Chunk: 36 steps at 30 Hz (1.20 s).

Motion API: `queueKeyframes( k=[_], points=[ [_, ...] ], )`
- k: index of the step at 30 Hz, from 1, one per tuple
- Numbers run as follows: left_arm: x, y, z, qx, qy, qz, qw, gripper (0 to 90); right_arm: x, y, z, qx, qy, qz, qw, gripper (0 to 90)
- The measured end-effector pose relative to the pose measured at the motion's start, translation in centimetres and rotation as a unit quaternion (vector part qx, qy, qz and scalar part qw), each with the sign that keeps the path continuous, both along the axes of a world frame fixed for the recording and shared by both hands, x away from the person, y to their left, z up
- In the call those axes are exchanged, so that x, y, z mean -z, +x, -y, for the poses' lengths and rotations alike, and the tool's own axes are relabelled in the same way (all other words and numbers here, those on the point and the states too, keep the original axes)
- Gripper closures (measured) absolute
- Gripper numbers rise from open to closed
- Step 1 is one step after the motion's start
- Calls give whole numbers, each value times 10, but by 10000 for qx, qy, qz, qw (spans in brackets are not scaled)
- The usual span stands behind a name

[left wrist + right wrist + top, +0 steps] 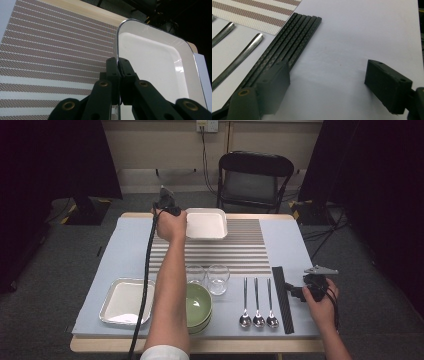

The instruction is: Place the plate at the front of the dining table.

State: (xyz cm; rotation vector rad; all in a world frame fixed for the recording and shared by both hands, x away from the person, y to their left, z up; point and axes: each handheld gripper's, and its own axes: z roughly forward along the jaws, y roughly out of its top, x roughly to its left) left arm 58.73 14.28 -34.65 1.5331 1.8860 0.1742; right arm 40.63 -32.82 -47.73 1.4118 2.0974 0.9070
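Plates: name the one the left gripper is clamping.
The far white plate on the striped mat; the left gripper pinches its rim. The near plate lies untouched beside the green bowls.

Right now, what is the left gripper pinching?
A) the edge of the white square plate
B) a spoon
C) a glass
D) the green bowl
A: in the left gripper view the left gripper has its jaws shut on the rim of the white square plate, over the striped mat; the spoons, glasses and green bowl sit untouched near the table's front.
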Motion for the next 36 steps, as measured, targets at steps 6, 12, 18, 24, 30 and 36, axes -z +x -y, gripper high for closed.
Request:
queueKeyframes(
  k=[6, 12, 18, 24, 30, 36],
  points=[
    [0, 1, -2, -30, 38, 13, 10000, 884, 0, 0, 0, -4, 2, 2, 10000, 194],
    [1, 2, -3, -21, 20, 4, 10000, 884, 0, 0, 0, -4, 2, 1, 10000, 194],
    [5, 4, 0, -32, 6, 16, 10000, 883, 0, 0, 0, -3, 2, 0, 10000, 194],
    [8, 6, 2, 83, 41, -40, 9999, 884, 0, 0, 0, -4, 4, 1, 10000, 194],
    [10, 7, 5, 31, -10, -28, 10000, 883, 0, 0, 0, -3, 3, -2, 10000, 194],
    [12, 9, 4, 47, 8, -57, 10000, 879, 0, 0, 0, -5, 2, -1, 10000, 194]
  ],
)
